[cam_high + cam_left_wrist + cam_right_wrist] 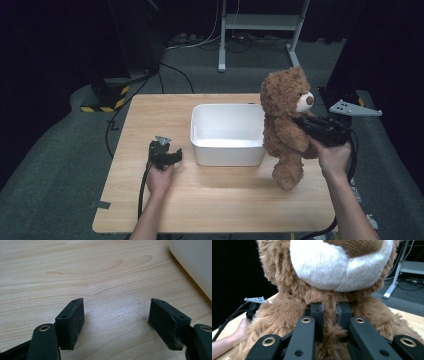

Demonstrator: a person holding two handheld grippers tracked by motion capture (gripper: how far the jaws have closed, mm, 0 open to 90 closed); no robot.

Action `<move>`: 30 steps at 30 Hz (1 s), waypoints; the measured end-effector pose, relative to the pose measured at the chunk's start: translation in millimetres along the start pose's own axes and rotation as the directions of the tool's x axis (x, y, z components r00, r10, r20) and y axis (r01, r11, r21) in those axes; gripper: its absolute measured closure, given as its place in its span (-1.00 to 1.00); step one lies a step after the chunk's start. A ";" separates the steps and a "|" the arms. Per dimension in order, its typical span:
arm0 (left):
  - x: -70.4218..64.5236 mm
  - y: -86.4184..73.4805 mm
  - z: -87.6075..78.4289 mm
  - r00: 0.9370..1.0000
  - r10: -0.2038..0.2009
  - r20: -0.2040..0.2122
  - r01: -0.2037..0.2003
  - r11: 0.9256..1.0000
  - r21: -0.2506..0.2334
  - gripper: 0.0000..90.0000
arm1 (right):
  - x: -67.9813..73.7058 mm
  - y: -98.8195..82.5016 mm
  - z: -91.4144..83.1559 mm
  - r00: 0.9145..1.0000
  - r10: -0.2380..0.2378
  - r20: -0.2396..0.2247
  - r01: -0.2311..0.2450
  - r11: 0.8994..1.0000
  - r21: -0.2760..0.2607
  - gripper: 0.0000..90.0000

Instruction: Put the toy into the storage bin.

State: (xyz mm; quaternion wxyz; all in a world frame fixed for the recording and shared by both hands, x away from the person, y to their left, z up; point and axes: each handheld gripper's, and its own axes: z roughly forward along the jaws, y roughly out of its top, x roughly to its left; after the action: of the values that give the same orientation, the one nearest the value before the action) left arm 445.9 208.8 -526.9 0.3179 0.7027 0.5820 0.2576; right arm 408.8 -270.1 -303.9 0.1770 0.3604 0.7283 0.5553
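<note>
Both black jaws of the right gripper [329, 312] pinch a tuft of chest fur on the brown plush teddy bear [287, 127], hanging just right of the white rectangular plastic tub [228, 151]. That thin hold likely calls for a slow, level carry over the tub before release, while the left gripper [116, 322] rests spread wide and empty on the light wooden table [150, 107].

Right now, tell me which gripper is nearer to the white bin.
Left. The left gripper rests on the table just beside the white bin, jaws open. The right gripper is beyond the bin's far side, clamped on the teddy bear.
</note>
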 end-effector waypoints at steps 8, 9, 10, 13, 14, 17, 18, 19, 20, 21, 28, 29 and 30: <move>0.1 0.0 -0.1 1.000 0.000 0.001 0.000 1.000 0.000 -0.36 | 8.2 15.4 9.2 0.999 -0.020 -0.026 0.020 1.000 -0.015 0.83; 0.2 0.0 -0.1 1.000 0.000 0.001 0.000 1.000 0.000 -0.36 | 9.1 17.6 10.3 0.999 -0.019 -0.028 0.019 1.000 -0.018 0.83; 0.2 0.0 -0.1 1.000 -0.001 0.001 0.001 1.000 0.000 -0.36 | 9.8 20.0 11.6 0.999 -0.022 -0.031 0.022 1.000 -0.019 0.83; 0.2 0.0 -0.1 1.000 -0.001 0.001 0.001 1.000 -0.001 -0.36 | 12.3 26.5 15.5 0.999 -0.027 -0.036 0.027 0.999 -0.022 0.83; 0.3 0.0 -0.2 1.000 -0.001 0.001 0.001 1.000 -0.001 -0.36 | 13.4 28.3 17.1 0.999 -0.030 -0.038 0.029 0.999 -0.022 0.83; 0.4 -0.1 -0.2 1.000 -0.001 0.001 0.001 1.000 -0.001 -0.36 | 15.6 33.5 22.7 0.999 -0.034 -0.042 0.033 0.999 -0.020 0.83; 0.4 0.0 -0.2 1.000 -0.001 0.001 0.001 1.000 0.000 -0.36 | 15.9 35.2 24.8 0.998 -0.033 -0.045 0.033 0.999 -0.018 0.83; 0.4 0.0 -0.2 1.000 -0.001 0.001 0.001 1.000 0.000 -0.36 | 16.5 36.8 27.0 0.998 -0.033 -0.047 0.033 0.999 -0.018 0.83; 0.5 -0.1 -0.2 1.000 -0.001 0.002 0.001 1.000 -0.001 -0.36 | 17.0 38.3 29.1 0.998 -0.036 -0.050 0.035 0.999 -0.016 0.83; 0.5 -0.1 -0.2 1.000 -0.001 0.002 0.001 1.000 -0.001 -0.36 | 17.6 39.8 31.4 0.998 -0.036 -0.051 0.035 0.999 -0.018 0.83; 0.0 -0.1 -0.2 1.000 -0.004 -0.001 0.004 1.000 -0.001 -0.36 | 22.7 51.5 48.9 0.997 -0.038 -0.066 0.037 0.999 -0.020 0.83; -0.1 -0.1 -0.2 1.000 -0.003 -0.001 0.003 1.000 -0.001 -0.36 | 23.5 53.1 51.8 0.997 -0.040 -0.067 0.039 0.999 -0.019 0.83; 0.0 -0.1 -0.2 1.000 -0.004 -0.001 0.004 1.000 -0.001 -0.36 | 24.0 54.6 54.8 0.997 -0.039 -0.069 0.038 0.999 -0.018 0.83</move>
State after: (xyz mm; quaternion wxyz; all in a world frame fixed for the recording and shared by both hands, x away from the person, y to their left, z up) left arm 445.6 208.8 -526.9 0.3185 0.7015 0.5833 0.2575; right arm 446.5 -208.7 -266.9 0.1654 0.3252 0.7361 0.5701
